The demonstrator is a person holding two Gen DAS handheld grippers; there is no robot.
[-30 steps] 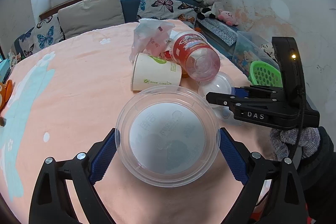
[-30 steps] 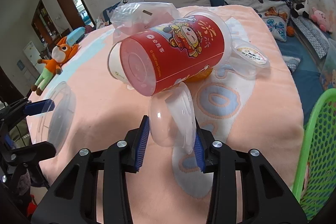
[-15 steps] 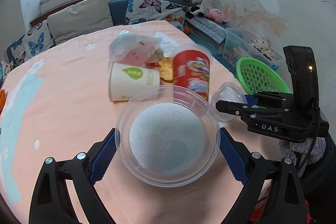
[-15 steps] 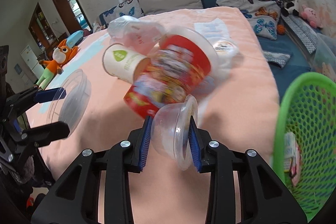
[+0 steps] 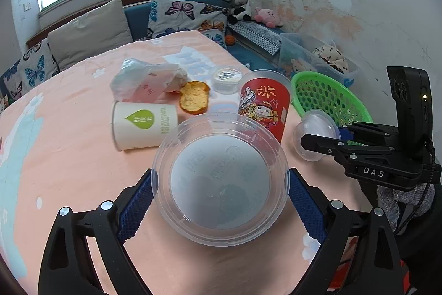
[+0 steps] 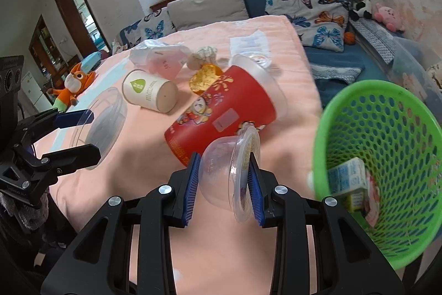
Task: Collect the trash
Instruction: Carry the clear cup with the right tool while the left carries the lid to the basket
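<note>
Carry-to-bin step: right tongs (image 6: 224,181) clamp small clear cup (image 6: 232,170), left tongs (image 5: 219,198) clamp clear bowl (image 5: 219,181); next, release over green basket (image 6: 386,156).

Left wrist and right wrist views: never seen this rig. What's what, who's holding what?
There is no robot here: a person carries a hand-held two-finger gripper in each hand, and each gripper has a fisheye camera looking forward along its fingers.

In the left wrist view, the left gripper is shut on a large clear lid. The right gripper shows from the side.

In the right wrist view, the right gripper is shut on a small clear cup, beside a green basket that already holds a small carton.

On the pink tablecloth lie a tipped red cup, a white paper cup on its side, a crumpled plastic bag, a gold wrapper and a small round tub.
</note>
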